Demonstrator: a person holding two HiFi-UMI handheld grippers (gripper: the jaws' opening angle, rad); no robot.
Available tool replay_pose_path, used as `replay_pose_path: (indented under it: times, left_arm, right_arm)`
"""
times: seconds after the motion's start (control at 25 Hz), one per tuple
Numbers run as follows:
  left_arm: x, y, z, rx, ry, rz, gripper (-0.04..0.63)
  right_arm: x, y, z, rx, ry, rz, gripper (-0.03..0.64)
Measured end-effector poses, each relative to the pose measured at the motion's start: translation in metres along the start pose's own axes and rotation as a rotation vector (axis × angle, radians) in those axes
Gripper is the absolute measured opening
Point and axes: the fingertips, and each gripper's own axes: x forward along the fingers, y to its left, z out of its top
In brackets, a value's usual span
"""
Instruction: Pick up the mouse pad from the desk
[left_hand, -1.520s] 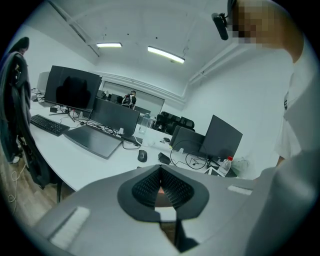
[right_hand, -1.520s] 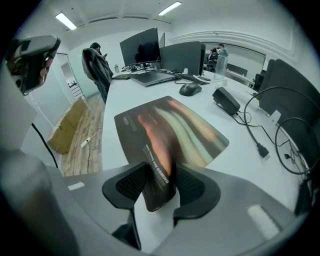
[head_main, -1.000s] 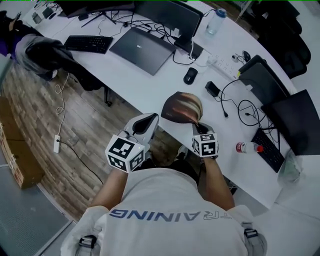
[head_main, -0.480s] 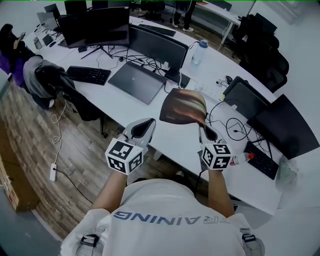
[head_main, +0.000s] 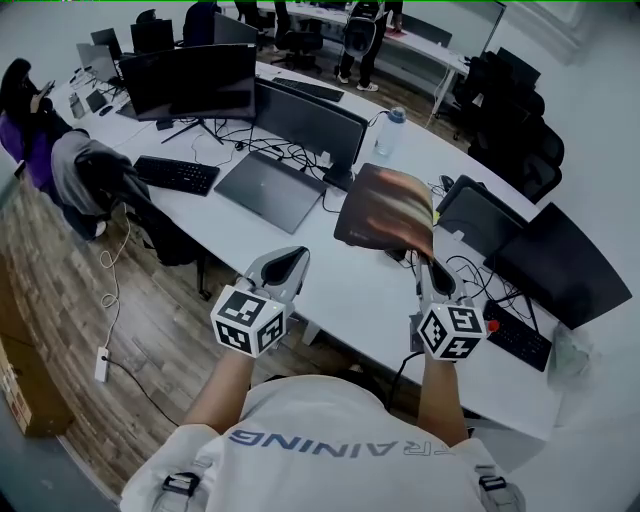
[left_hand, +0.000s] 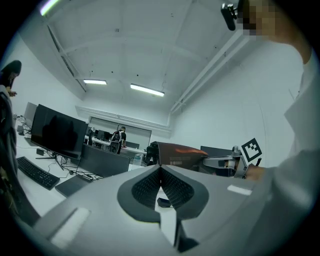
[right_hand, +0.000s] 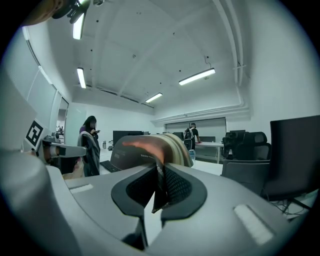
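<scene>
Mouse pad (head_main: 385, 208) in mid-air, well clear of the counter (head_main: 345, 292); its near edge is clenched in the right gripper (head_main: 430, 258) fingers and its free edge curls toward a monitor (head_main: 305, 118). The left gripper (head_main: 284, 262) is held level, apart from the pad, its fingers pressed together on nothing.

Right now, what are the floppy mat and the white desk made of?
The mouse pad looks like soft cloth-topped rubber or foam, because it curls where the right gripper holds it. The desk looks hard, smooth and white, probably laminate.
</scene>
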Motion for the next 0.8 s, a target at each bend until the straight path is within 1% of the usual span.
replay_pose_path:
  times: [0.44, 0.8]
  left_arm:
    - [0.0, -0.003, -0.016, -0.019, 0.032, 0.0, 0.0]
    - [-0.004, -0.001, -0.016, -0.02, 0.03, 0.005, 0.0]
  right_arm:
    - [-0.009, 0.004, -0.01, 0.021, 0.017, 0.004, 0.046]
    - [-0.011, 0.004, -0.017, 0.019, 0.038, 0.0, 0.046]
